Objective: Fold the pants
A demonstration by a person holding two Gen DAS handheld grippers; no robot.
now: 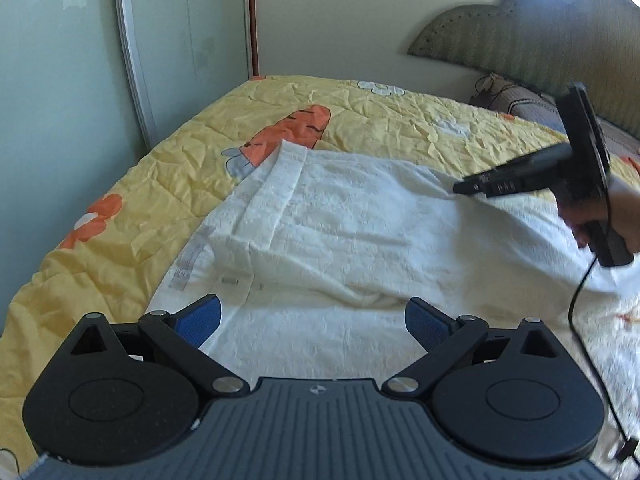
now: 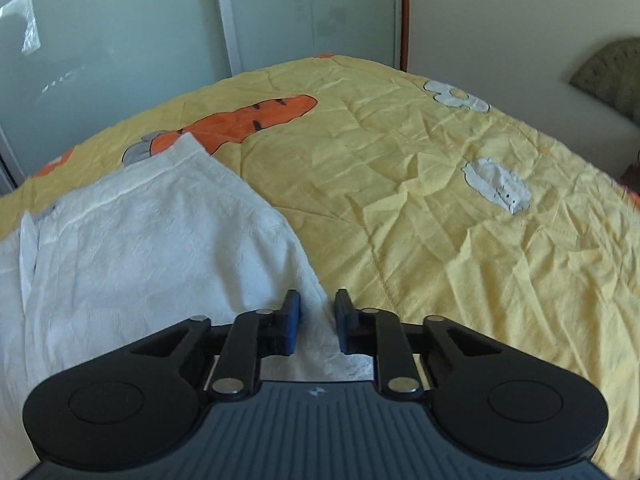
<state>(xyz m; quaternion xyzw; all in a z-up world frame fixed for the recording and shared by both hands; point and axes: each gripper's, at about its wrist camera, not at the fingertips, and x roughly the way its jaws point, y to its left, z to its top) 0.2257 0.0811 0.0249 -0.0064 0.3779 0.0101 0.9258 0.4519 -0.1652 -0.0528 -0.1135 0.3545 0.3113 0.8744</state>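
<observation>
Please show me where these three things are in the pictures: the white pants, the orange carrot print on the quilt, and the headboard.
white pants [image 1: 360,240], left wrist view, on the middle of the cloth.
orange carrot print [image 2: 256,114], right wrist view, on the carrot's body.
headboard [image 1: 540,32], left wrist view, on its padded front.

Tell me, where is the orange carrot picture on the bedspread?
The carrot is printed on the yellow quilt, on its far left part in both views, just beyond the far corner of the white pants.

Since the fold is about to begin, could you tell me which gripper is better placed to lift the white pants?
Probably the right gripper: its jaws are nearly closed around the edge of the white crinkled pants. The left gripper hovers wide open over the fabric, gripping nothing.
</observation>
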